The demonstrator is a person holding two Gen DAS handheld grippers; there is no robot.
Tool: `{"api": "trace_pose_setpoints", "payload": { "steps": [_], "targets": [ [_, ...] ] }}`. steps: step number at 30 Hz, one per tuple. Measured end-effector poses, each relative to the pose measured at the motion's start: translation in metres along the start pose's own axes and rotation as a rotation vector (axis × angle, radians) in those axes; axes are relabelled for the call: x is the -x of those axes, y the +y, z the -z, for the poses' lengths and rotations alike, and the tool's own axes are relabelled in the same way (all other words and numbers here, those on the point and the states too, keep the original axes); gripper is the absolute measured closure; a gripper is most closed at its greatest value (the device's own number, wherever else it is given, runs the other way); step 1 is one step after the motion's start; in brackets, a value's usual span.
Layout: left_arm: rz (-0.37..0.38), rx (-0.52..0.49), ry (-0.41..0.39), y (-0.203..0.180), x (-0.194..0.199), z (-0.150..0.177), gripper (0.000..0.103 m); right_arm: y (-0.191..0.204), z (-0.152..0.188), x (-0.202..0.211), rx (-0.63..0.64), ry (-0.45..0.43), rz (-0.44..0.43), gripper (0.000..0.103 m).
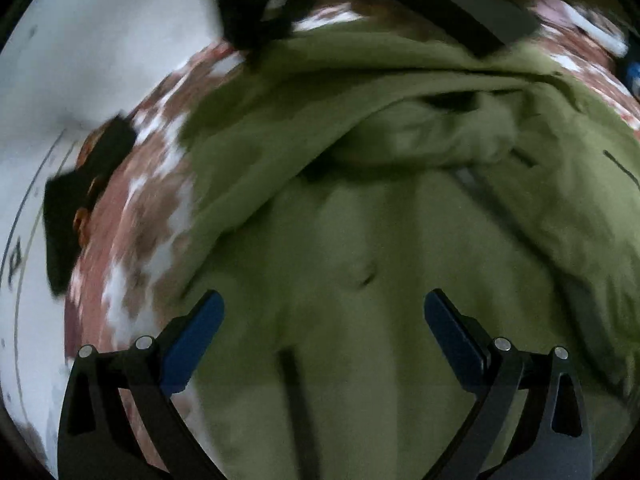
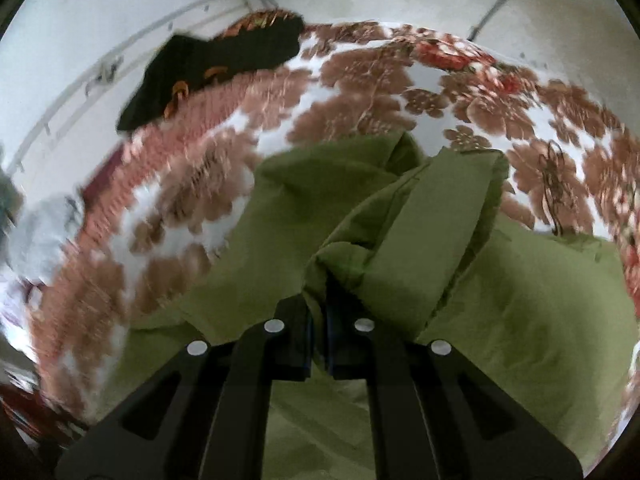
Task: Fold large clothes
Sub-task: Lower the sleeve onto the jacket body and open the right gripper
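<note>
My right gripper (image 2: 318, 320) has its jaws pinched on the olive-green cotton garment (image 2: 420, 240); a thin bite could slip. My left gripper (image 1: 324, 312) hangs with jaws apart over the floral bedspread (image 2: 360, 80).

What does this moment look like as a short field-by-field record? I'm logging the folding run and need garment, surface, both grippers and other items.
garment: large olive-green fabric garment, rumpled, partly folded over itself
surface: floral brown-and-white bedspread under the garment
left gripper: fingers wide apart above the green cloth, holding nothing
right gripper: fingers closed on a bunched fold of the garment
other items: black cloth with orange pattern at the bedspread's far edge
image quality: motion blur in both views
</note>
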State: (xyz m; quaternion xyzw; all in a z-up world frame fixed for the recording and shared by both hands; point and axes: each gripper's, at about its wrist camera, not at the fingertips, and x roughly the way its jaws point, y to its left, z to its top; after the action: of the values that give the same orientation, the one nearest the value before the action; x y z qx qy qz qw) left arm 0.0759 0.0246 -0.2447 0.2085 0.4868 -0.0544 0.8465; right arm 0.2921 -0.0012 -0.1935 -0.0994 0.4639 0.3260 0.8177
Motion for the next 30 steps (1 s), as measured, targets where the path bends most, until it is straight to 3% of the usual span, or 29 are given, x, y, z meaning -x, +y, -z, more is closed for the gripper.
{"api": "trace_pose_setpoints", "payload": {
  "steps": [6,9,11,15,17,18,19,21,24,30],
  "targets": [
    [-0.025,0.128,0.067,0.049,-0.009,0.031,0.005,0.046,0.021,-0.048,0.170,0.055,0.132,0.097],
    [-0.031,0.159,0.081,0.063,-0.007,0.046,0.005,0.066,0.031,-0.067,0.278,0.094,0.183,0.088],
    [-0.020,0.192,0.085,0.073,-0.008,0.048,0.005,0.079,0.040,-0.077,0.331,0.127,0.193,0.074],
    [-0.012,0.277,0.096,0.097,-0.004,0.056,0.005,0.105,0.060,-0.079,0.467,0.142,0.229,0.058],
    [-0.019,0.309,0.096,0.112,-0.001,0.058,0.005,0.111,0.064,-0.073,0.489,0.117,0.220,0.035],
    [-0.025,0.320,0.094,0.118,0.001,0.059,0.005,0.113,0.063,-0.066,0.496,0.091,0.225,0.029],
    [-0.036,0.329,0.089,0.126,0.004,0.059,0.005,0.116,0.063,-0.060,0.503,0.075,0.227,0.006],
    [-0.061,0.331,0.079,0.137,0.009,0.058,0.005,0.126,0.060,-0.041,0.535,0.021,0.184,0.005],
    [-0.083,0.329,0.071,0.147,0.013,0.052,0.005,0.139,0.056,-0.028,0.607,-0.014,0.249,0.005],
    [-0.139,0.306,-0.013,0.167,0.027,0.017,0.005,0.134,0.047,0.011,0.529,-0.028,0.175,0.005]
  ]
}}
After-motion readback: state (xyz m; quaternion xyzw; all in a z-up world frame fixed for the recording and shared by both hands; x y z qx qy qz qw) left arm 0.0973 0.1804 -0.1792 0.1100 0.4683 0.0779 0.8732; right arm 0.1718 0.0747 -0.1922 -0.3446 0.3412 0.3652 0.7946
